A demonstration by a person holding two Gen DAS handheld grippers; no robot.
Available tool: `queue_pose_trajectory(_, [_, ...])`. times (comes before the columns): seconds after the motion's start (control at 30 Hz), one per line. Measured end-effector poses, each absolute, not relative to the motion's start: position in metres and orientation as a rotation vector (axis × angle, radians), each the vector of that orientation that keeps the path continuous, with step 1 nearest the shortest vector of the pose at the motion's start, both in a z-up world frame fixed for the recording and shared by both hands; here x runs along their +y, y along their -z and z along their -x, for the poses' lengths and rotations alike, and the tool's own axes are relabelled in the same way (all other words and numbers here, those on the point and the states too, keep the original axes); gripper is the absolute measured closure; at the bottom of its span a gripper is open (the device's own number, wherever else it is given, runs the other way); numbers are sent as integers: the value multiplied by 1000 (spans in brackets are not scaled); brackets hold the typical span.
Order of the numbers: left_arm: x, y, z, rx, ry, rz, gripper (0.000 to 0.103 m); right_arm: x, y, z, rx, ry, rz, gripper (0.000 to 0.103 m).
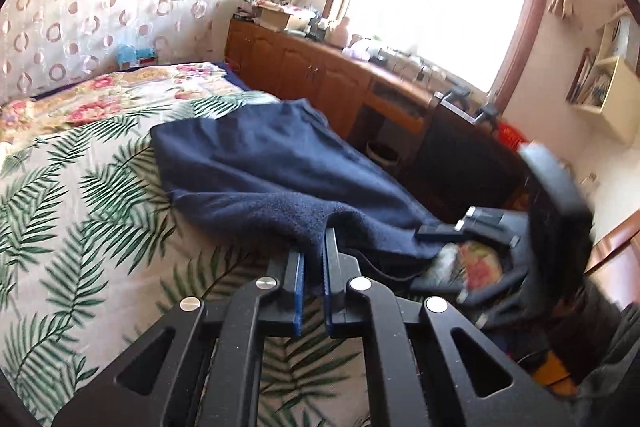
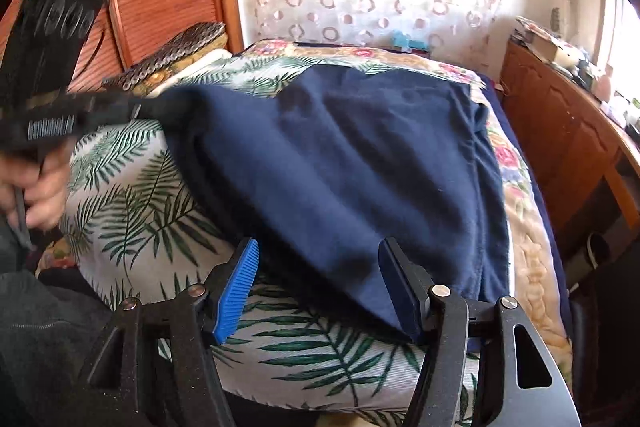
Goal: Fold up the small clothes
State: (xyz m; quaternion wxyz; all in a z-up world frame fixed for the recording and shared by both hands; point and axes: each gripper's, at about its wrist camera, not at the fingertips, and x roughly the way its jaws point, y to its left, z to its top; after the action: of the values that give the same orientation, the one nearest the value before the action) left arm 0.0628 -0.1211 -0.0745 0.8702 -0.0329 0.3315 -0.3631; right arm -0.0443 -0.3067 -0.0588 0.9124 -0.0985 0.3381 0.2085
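The dark navy, soft knit garment (image 2: 360, 163) lies spread over the near part of the bed's palm-leaf-printed cover (image 2: 136, 203), its long axis running from the bed's near edge away toward the far side by the wall. The left gripper (image 1: 314, 263) has its blue pads pinched tight on a fold at the garment's near-left corner, which stands raised off the cover in a small peak. The right gripper (image 2: 320, 287) stands open, its ribbed blue pads either side of the garment's near-right corner but not pressing it (the cloth passes between and just above them). So both hands sit at the near edge, and the coming move probably turns on the right jaws closing on that corner before a fold carries the near hem toward the far one. A floral quilt (image 2: 516, 163) borders the right edge of the bed and a wooden cabinet (image 2: 560, 131) stands beyond; nothing lies on the garment.
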Motion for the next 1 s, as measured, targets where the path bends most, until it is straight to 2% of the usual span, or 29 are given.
queue_pose_trajectory(0.4, [-121, 70, -63, 674, 712, 72, 96, -335, 79, 23, 743, -319, 230, 39])
queue_pose_trajectory(0.43, [-121, 70, -63, 671, 706, 68, 96, -336, 80, 22, 745, -329, 224, 42])
queue_pose_trajectory(0.5, [-122, 71, -63, 671, 700, 62, 96, -334, 84, 19, 752, -335, 236, 55])
queue_pose_trajectory(0.53, [-122, 71, -64, 673, 697, 61, 96, -332, 85, 19, 748, -334, 251, 58])
queue_pose_trajectory(0.6, [-121, 70, -63, 675, 695, 61, 96, -332, 86, 20, 739, -323, 267, 77])
queue_pose_trajectory(0.63, [-121, 70, -63, 677, 695, 62, 96, -330, 86, 20, 732, -322, 264, 82])
queue_pose_trajectory(0.67, [-121, 70, -63, 676, 693, 59, 96, -333, 83, 23, 725, -331, 250, 92])
queue_pose_trajectory(1.0, [-113, 66, -67, 661, 654, 66, 96, -337, 50, 27, 607, -310, 233, 95])
